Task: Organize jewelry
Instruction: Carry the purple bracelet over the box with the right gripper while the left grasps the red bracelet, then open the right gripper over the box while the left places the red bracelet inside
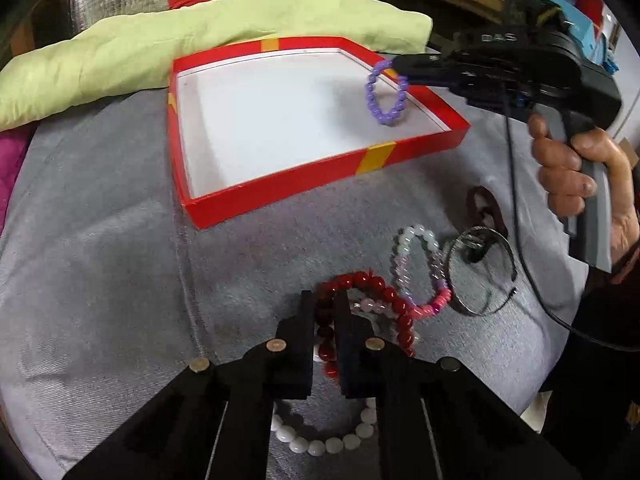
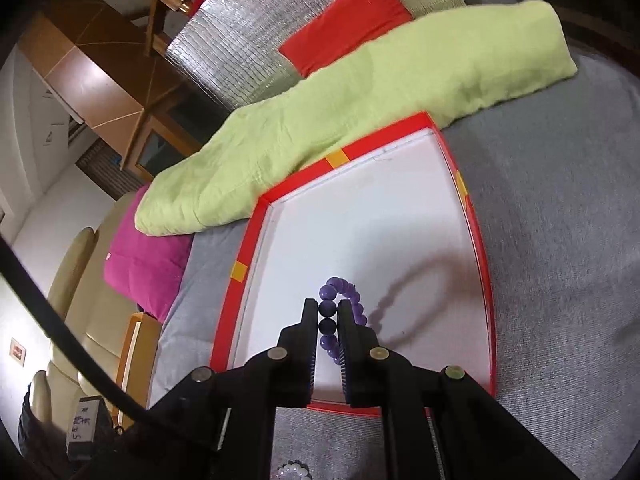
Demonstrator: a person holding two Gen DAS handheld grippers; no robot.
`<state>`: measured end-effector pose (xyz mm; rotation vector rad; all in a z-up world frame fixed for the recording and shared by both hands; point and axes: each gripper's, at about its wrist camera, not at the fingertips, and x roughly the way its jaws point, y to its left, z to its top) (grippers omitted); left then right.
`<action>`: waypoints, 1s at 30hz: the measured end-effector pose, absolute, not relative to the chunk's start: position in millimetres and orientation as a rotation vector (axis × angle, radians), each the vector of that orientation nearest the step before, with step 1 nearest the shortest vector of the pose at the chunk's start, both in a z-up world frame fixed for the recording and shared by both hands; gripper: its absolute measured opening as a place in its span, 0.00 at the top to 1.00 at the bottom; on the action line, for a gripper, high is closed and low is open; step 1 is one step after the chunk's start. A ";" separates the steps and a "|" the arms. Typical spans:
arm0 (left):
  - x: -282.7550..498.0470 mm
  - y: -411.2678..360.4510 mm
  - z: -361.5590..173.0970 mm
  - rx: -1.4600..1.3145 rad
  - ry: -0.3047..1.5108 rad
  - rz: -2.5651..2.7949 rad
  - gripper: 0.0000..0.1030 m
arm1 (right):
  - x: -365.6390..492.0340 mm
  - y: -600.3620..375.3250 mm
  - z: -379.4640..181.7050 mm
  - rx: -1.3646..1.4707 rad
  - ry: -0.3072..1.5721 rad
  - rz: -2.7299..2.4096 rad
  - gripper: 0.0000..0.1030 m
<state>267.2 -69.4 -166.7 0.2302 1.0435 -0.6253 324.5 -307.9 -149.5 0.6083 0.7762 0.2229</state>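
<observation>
A shallow red box point(image 1: 280, 184) with a white inside lies on the grey cloth. My right gripper point(image 2: 327, 308) is shut on a purple bead bracelet point(image 2: 347, 294), which hangs over the box's right part point(image 1: 387, 96) above the white floor. Nearer me, my left gripper point(image 1: 325, 300) is shut on a dark red bead bracelet point(image 1: 394, 300) that lies in a heap of jewelry. Beside it are a white and pink bead bracelet point(image 1: 416, 268), a white bead bracelet point(image 1: 320, 442) partly under the fingers, and a thin metal bangle point(image 1: 480, 272).
A green cushion point(image 1: 200, 44) lies behind the box point(image 2: 476, 240), with a red cushion point(image 2: 348, 20) and a pink one point(image 2: 140, 264) near it. A person's hand point(image 1: 576, 176) grips the right tool's handle, and its black cable point(image 1: 520, 240) trails over the jewelry.
</observation>
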 end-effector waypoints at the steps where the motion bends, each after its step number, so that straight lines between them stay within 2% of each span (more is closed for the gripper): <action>1: 269.8 -67.7 -164.8 0.227 1.044 -0.613 0.91 | 323.6 -307.9 -147.4 0.606 0.768 0.224 0.90; 6: 282.2 -62.1 -145.4 0.186 0.997 -0.568 0.91 | 323.1 -306.8 -144.5 0.598 0.763 0.218 0.90; 17: 309.7 -81.9 -67.4 0.136 0.787 -0.556 0.91 | 324.7 -310.5 -142.8 0.679 0.747 0.300 0.90; 21: 335.8 -99.1 -76.5 0.064 0.791 -0.546 0.91 | 328.3 -307.8 -145.6 0.689 0.761 0.315 0.89; 30: 366.4 -125.0 -139.0 0.042 0.930 -0.479 0.91 | 336.5 -321.3 -160.0 0.698 0.821 0.233 0.86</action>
